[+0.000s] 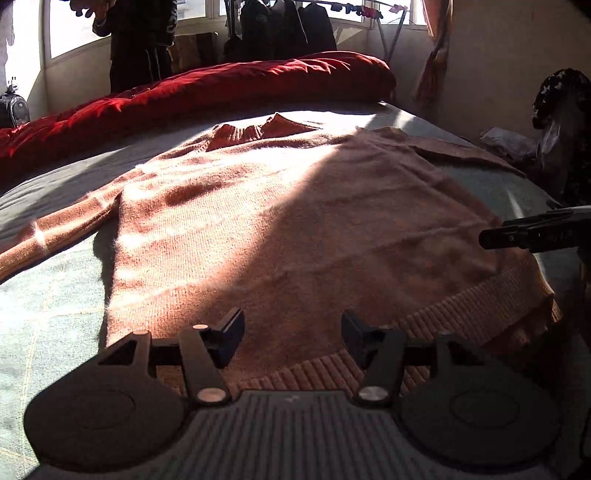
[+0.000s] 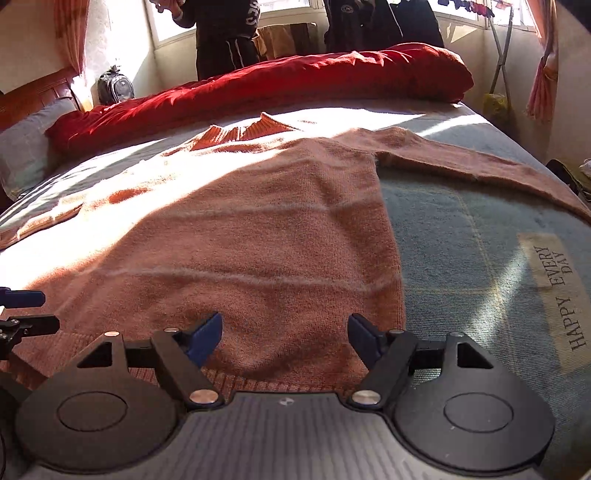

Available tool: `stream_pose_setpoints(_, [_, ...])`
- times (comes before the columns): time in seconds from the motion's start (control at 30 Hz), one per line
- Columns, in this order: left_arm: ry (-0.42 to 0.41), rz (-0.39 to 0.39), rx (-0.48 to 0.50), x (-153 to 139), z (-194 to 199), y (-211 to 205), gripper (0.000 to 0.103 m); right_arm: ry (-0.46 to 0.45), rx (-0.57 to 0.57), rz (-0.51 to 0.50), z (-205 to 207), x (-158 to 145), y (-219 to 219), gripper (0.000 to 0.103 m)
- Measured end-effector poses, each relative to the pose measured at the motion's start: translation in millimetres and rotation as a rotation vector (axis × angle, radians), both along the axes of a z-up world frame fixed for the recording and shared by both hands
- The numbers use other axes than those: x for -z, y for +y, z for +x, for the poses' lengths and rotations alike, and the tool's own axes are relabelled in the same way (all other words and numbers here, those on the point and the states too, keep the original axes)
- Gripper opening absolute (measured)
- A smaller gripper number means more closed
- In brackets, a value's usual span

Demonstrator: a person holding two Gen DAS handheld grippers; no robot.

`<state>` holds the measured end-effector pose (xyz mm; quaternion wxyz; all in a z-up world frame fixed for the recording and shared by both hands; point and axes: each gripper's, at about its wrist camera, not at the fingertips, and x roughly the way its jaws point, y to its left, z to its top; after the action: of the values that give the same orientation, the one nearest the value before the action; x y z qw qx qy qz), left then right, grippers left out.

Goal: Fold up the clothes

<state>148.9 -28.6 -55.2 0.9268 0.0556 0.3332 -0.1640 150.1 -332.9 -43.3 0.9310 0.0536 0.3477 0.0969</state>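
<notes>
An orange knit sweater [image 1: 280, 221] lies flat and spread out on the bed, collar at the far end, both sleeves stretched sideways; it also shows in the right wrist view [image 2: 258, 236]. My left gripper [image 1: 291, 334] is open and empty just above the ribbed hem [image 1: 461, 310]. My right gripper [image 2: 284, 332] is open and empty over the hem near the sweater's right edge. The right gripper's fingers [image 1: 532, 232] show at the right edge of the left wrist view; the left gripper's fingers [image 2: 22, 317] show at the left edge of the right wrist view.
The bed has a pale blue-grey cover [image 2: 480, 229] with a "HAPPY EVERY DAY" label [image 2: 557, 295]. A red duvet [image 2: 280, 85] lies rolled along the far side. Dark clothes [image 1: 284, 29] hang at the window behind. A pillow [image 2: 26, 144] lies at the far left.
</notes>
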Motion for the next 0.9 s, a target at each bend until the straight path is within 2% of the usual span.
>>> stream_pose_setpoints(0.1, [-0.013, -0.067, -0.066, 0, 29, 0, 0.062, 0.015, -0.022, 0.027, 27, 1, 21, 0.081])
stream_pose_setpoints(0.17, [0.027, -0.083, -0.119, 13, 44, 2, 0.062, 0.071, -0.007, 0.024, 39, 13, 32, 0.081])
stream_pose_setpoints(0.23, [0.09, -0.094, -0.179, 31, 48, 8, 0.062, 0.09, 0.011, 0.002, 39, 26, 38, 0.083])
stream_pose_setpoints(0.3, [0.075, -0.128, -0.192, 40, 33, 17, 0.062, 0.054, -0.017, -0.029, 26, 32, 42, 0.096])
stream_pose_setpoints(0.37, [0.062, -0.129, -0.191, 41, 13, 25, 0.062, 0.045, -0.038, -0.044, 13, 37, 43, 0.103])
stream_pose_setpoints(0.53, [0.073, -0.178, -0.196, 31, -12, 45, 0.062, -0.004, -0.059, -0.073, -6, 44, 42, 0.103])
stream_pose_setpoints(0.7, [0.028, -0.244, -0.23, 14, 20, 56, 0.062, 0.006, -0.051, -0.084, -3, 43, 44, 0.103])
stream_pose_setpoints(0.8, [0.079, -0.286, -0.239, 22, 48, 55, 0.062, 0.002, -0.05, -0.085, -4, 43, 44, 0.103])
stream_pose_setpoints(0.9, [0.127, -0.304, -0.277, 37, 52, 58, 0.062, 0.004, -0.056, -0.084, -5, 43, 43, 0.103])
